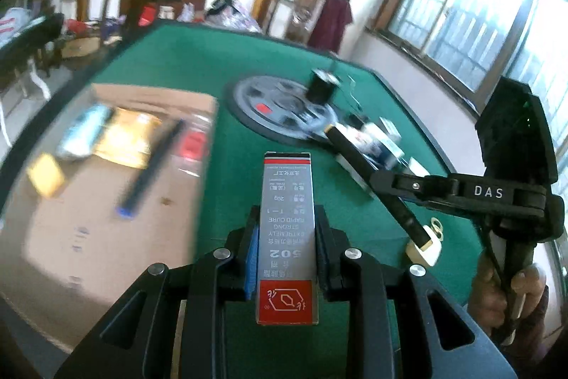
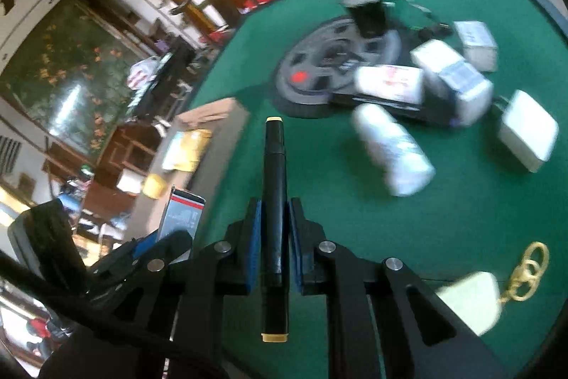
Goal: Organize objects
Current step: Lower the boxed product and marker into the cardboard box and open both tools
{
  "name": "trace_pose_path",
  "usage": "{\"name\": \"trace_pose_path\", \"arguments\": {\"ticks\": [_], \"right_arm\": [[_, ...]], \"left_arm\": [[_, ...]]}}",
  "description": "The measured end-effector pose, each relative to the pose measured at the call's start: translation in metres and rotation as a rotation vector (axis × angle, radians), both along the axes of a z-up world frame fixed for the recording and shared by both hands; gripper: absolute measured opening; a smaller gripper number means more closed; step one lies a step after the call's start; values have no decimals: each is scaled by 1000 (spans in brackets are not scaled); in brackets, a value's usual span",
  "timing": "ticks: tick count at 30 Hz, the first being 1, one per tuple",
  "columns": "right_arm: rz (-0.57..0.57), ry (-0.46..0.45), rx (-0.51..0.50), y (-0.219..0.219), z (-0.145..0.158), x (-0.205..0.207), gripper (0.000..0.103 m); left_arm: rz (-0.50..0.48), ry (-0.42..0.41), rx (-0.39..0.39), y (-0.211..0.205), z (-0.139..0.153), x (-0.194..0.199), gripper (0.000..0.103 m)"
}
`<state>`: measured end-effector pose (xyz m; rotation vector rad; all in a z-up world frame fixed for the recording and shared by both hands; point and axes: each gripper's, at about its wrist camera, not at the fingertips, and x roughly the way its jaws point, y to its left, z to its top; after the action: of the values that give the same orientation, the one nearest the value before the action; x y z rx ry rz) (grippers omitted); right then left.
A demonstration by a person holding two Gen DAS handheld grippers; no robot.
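My left gripper is shut on a tall grey and red glue box, held lengthwise above the green table. The same glue box shows at the lower left of the right wrist view. My right gripper is shut on a black marker with cream end caps, lifted off the felt. That marker crosses the left wrist view at the right, clamped in the right gripper. A cardboard box to the left holds a yellow packet, a dark pen and other small items.
A grey round disc with a black cylinder lies mid-table. Several white boxes and a white bottle lie scattered to the right of it. A cream fob with a gold key ring rests near the front right. A hand grips the right tool.
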<state>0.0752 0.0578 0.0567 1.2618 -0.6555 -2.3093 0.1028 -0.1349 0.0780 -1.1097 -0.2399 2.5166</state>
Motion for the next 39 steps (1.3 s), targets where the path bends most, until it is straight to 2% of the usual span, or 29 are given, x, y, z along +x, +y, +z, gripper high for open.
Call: {"name": "trace_pose_path", "arguments": {"ticks": [4, 7, 14, 21, 26, 35, 37, 39], "right_arm": [[49, 1, -57, -31, 8, -11, 13], [86, -11, -87, -62, 9, -21, 13], [166, -104, -107, -141, -8, -53, 13], [214, -192, -47, -207, -38, -74, 13], [231, -232, -11, -236, -57, -78, 13], [199, -222, 50, -240, -58, -81, 13], [191, -221, 56, -238, -58, -82, 13], [181, -212, 72, -235, -57, -80, 13]], "left_arm": [[100, 12, -62, -47, 6, -7, 23], [168, -19, -130, -82, -2, -20, 23], [210, -114, -183, -123, -33, -50, 23], [229, -181, -145, -143, -58, -70, 23], [222, -176, -131, -145, -61, -68, 23], [246, -177, -78, -151, -61, -69, 23], [251, -174, -67, -154, -59, -70, 26], [257, -163, -62, -156, -54, -67, 33]]}}
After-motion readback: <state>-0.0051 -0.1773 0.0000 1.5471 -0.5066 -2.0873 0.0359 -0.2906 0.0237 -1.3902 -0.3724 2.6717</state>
